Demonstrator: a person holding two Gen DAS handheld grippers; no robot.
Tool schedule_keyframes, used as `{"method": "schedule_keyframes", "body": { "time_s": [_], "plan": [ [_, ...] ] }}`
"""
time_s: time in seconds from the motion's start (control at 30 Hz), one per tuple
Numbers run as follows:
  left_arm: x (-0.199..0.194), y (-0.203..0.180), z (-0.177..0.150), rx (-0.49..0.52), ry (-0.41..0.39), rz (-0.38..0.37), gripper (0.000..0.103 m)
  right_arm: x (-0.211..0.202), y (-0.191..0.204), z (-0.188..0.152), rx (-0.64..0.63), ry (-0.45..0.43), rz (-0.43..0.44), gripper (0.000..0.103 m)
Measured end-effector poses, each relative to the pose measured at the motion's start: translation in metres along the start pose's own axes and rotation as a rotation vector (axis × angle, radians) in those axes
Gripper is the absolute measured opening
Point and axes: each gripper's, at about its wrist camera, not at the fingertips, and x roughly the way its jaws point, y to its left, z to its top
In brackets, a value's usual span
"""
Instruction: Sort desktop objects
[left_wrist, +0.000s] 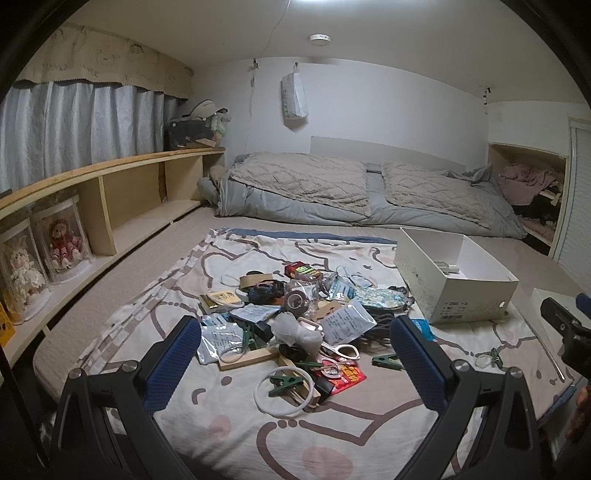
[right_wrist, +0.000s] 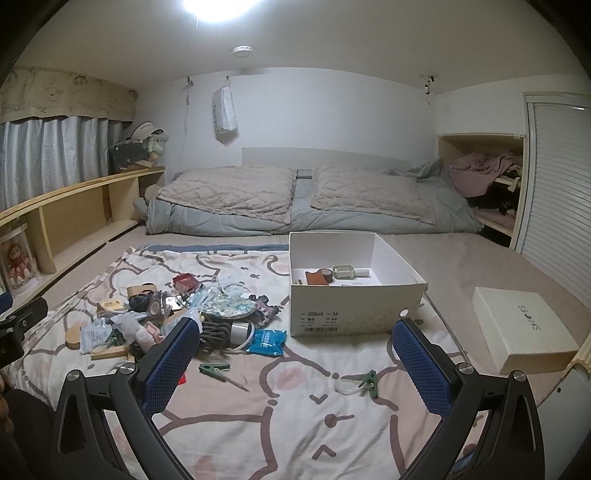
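Right wrist view is showing both grippers spread and empty, the heaped jumble of small objects (right_wrist: 166, 314) overlapping confusingly, and the open white cardboard shoebox (right_wrist: 354, 310) lying with its long axis running toward the upper right.

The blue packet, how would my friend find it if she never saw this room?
Find the open white shoebox on the patterned blanket. Just in front of its near left corner, at the pile's right edge, lies the blue packet, flat. It is the only bright blue wrapper there.

The white shoebox (right_wrist: 354, 295) carries a front label reading "Z6863" and "36" (the smaller print beneath is too fine to read). Its lid (right_wrist: 524, 328), lying near it on the bed, says "SHOES".
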Motion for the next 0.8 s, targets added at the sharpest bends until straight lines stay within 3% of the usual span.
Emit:
{"method": "schedule_keyframes", "body": {
  "time_s": [0.8],
  "plan": [
    [0.057,0.013,-0.045,-0.026,0.183,-0.029,0.103,0.052,0.009,-0.031,-0.005,0.149,0.015,0.103]
  ]
}}
